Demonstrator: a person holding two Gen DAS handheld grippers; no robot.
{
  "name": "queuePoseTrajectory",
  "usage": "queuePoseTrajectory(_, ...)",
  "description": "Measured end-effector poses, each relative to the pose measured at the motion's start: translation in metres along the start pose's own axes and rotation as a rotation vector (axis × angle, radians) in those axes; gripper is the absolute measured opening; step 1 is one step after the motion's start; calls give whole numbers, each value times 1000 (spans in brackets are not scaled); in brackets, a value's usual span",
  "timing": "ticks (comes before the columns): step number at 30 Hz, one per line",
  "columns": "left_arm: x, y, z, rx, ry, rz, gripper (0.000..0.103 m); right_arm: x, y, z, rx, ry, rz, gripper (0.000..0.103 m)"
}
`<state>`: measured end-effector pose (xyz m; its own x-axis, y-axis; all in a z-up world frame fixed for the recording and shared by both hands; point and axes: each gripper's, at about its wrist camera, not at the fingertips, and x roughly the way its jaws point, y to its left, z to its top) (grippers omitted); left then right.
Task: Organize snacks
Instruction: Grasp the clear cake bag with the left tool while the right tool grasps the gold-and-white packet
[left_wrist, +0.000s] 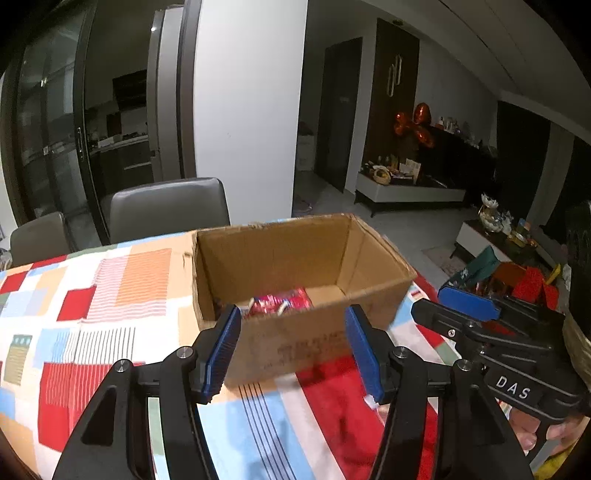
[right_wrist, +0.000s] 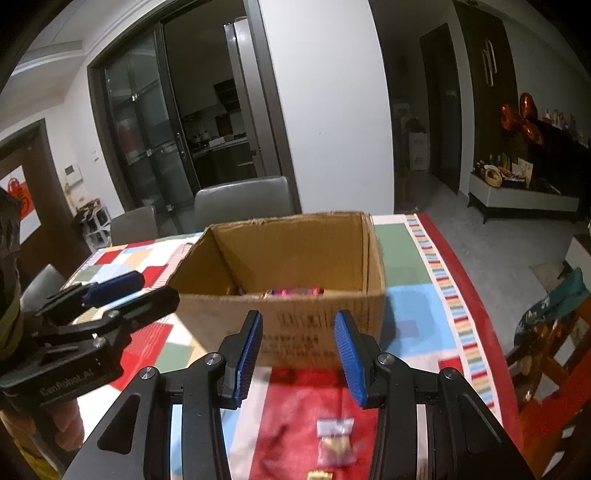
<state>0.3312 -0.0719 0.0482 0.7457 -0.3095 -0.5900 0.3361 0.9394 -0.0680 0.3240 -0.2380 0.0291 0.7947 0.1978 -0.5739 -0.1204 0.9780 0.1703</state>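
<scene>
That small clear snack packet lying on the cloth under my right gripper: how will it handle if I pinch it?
The small packet looks like a thin film pouch lying flat, so probably floppy and light. Its glossy wrap may slip between the right gripper pads. Flat on the soft tablecloth, it could be hard to get under; expect the cloth to bunch.

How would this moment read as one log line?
left gripper: open, empty | right gripper: open, empty | cardboard box: holds snacks | snack packet: on tablecloth
</scene>
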Motion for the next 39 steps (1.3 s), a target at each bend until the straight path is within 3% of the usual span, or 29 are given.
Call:
queuePoseTrajectory(11,-8,-23,-51,-4,84,-25,58,-18,-9,-59,46,83,-3,42)
queuePoseTrajectory(24,6,-38,-112,-23,218,-28,58,-5,-14,-132,84,232,-7,41)
queuePoseTrajectory(31,18,-44,-132,-50,276,-33,58,11,-20,-154,96,303,-11,32)
queuePoseTrajectory(39,32,-45,-146,-75,327,-30,57,27,-19,-166,97,349,-12,28)
